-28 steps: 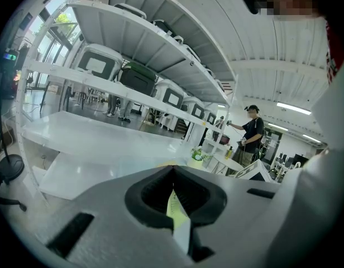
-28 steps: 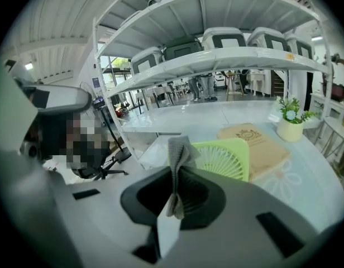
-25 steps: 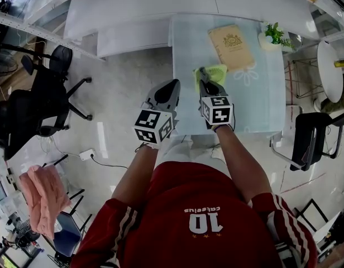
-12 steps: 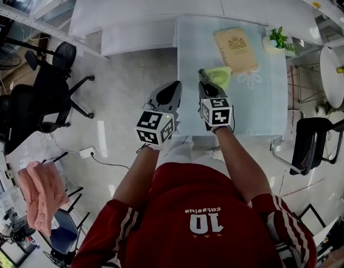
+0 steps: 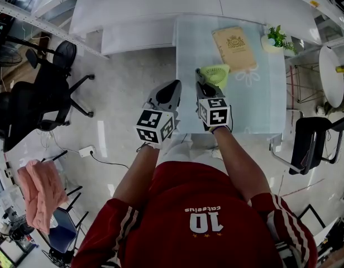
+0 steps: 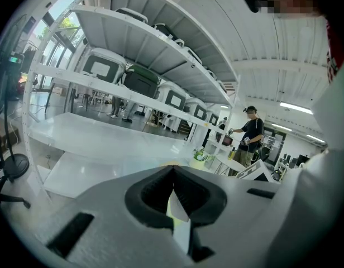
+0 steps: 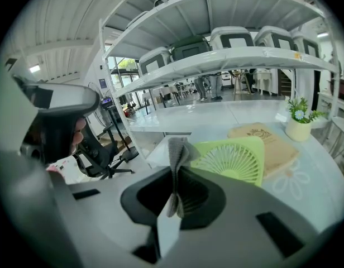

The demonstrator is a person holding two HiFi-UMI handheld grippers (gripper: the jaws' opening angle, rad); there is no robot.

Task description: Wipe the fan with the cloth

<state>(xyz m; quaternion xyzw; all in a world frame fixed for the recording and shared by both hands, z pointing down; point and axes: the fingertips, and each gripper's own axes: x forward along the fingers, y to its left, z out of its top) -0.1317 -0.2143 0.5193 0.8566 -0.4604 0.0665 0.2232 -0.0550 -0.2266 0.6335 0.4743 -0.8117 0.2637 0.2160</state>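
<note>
I am looking down on a pale glass table standing on a glossy light floor, with white shelving along the far side. Black office chairs are sitting off to the left, and a pink towel is lying at the near left.

I am holding both arms forward, side by side. The left gripper is hovering over the floor just left of the table, its jaws pressed together on nothing. The right gripper is reaching over the table with its jaws clamped on the grey cloth.

The green fan is sitting just beyond the cloth; I cannot tell whether they are touching. A brown book is lying just past the fan. At the far right, a small white pot is holding a green plant.
</note>
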